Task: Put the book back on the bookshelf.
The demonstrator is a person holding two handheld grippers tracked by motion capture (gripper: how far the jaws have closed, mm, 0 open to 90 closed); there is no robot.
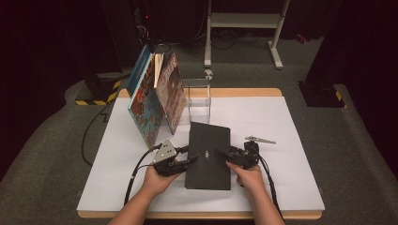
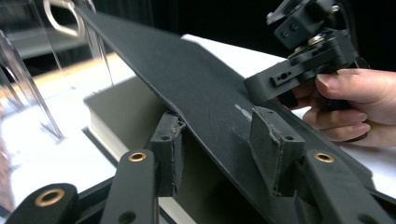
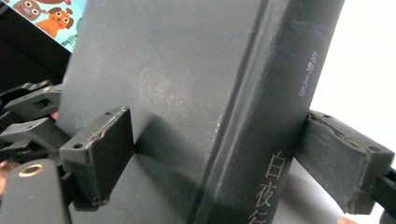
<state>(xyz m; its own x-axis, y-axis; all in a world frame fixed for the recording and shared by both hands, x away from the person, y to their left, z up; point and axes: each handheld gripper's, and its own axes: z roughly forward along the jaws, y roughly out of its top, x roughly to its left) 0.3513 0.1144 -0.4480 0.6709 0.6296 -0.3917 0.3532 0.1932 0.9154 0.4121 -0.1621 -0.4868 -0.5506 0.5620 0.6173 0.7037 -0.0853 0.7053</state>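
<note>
Pinching the stiff cover, your left gripper [image 2: 219, 140] lifted the thick black hardcover book [image 1: 209, 154]; your right gripper [image 3: 233, 158] clamped its heavy spine, the safest hold.

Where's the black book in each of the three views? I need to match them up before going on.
High view: the black book lies at table centre, between the left gripper and the right gripper.
Left gripper view: its raised front cover runs across the frame between this gripper's jaws, with the page block beneath.
Right gripper view: cover and lettered spine stand between the jaws.
Shared landmark: the picture books, whose cartoon corner shows top left.
</note>
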